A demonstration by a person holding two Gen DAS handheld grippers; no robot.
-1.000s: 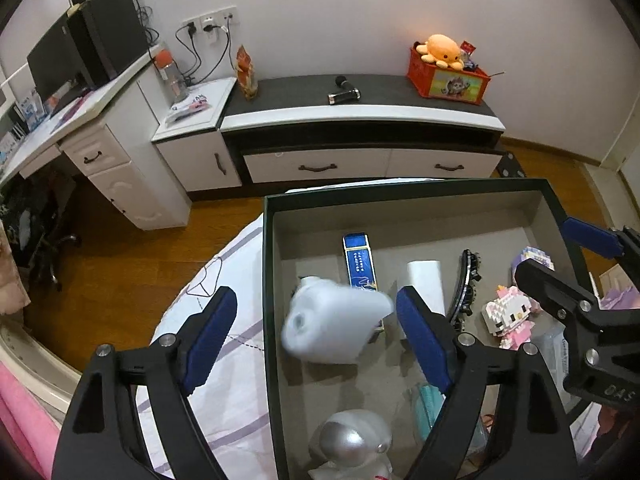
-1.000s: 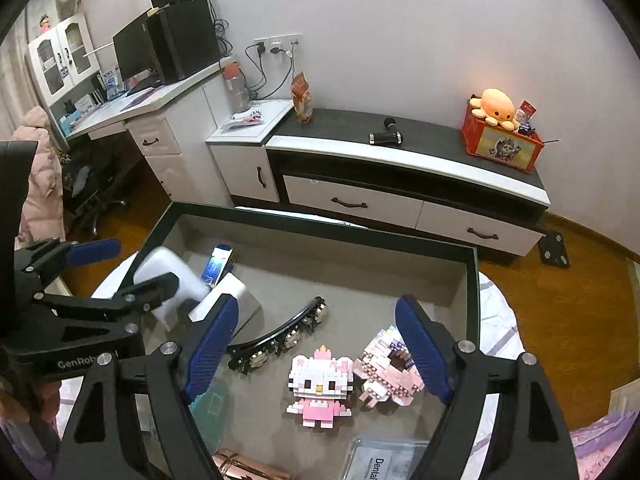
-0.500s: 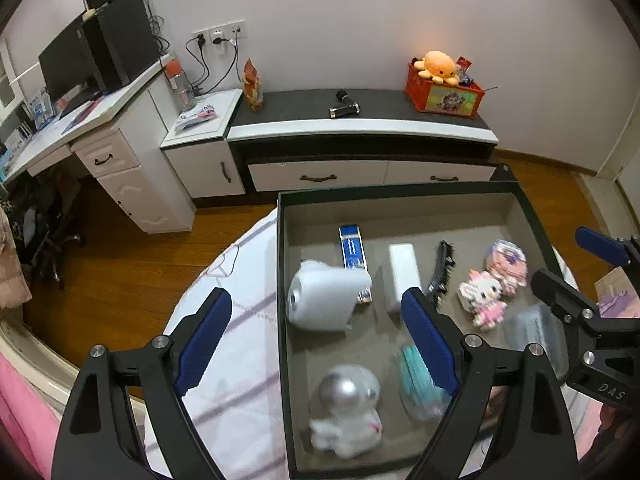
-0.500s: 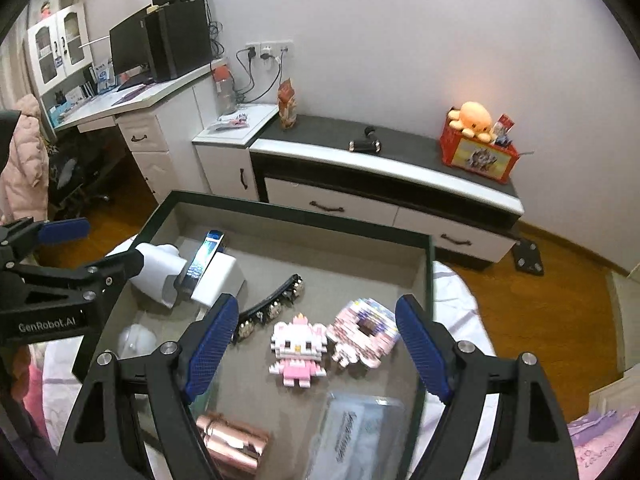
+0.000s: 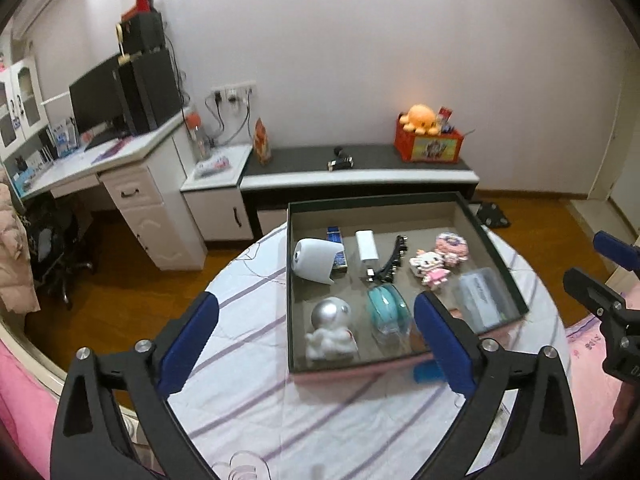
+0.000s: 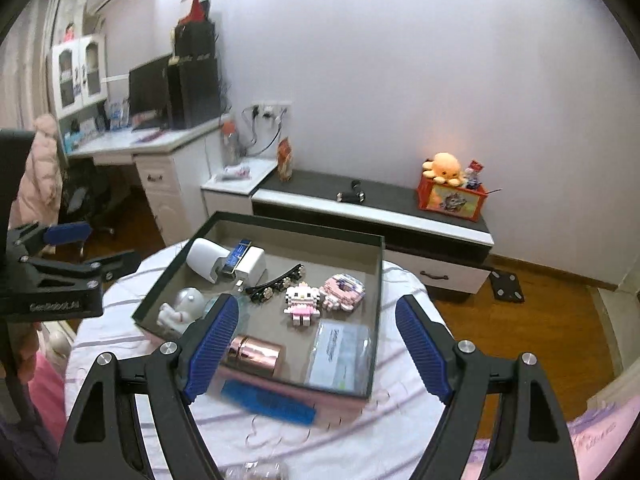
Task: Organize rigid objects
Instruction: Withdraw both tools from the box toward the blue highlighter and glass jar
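A dark green box [image 5: 372, 200] [image 6: 296, 226] stands on a round, striped-cloth table. In it lie a white rounded device [image 5: 316, 260] [image 6: 204, 258], a silver-headed astronaut figure [image 5: 330, 320], a teal case [image 5: 386, 308], a white charger [image 5: 367, 246], a black hair clip [image 6: 276, 282], a kitty block figure [image 6: 302, 300], a rose-gold cylinder [image 6: 254, 356] and a clear packet [image 6: 340, 352]. My left gripper [image 5: 312, 306] hangs above the box's near left side, jaws opening, nothing between them. My right gripper [image 6: 316, 308] hovers open and empty over the near right side.
A blue flat object [image 6: 268, 400] lies on the cloth against the box's front edge. Behind are a low cabinet [image 5: 360, 176] with a red toy box [image 5: 428, 144], a white desk [image 5: 120, 168] with a monitor, an office chair and wooden floor. Pink bedding flanks the table.
Both grippers have drawn back and up from the box. The white device, earlier between the left fingers, now rests in the box's back left. The left jaws have widened.
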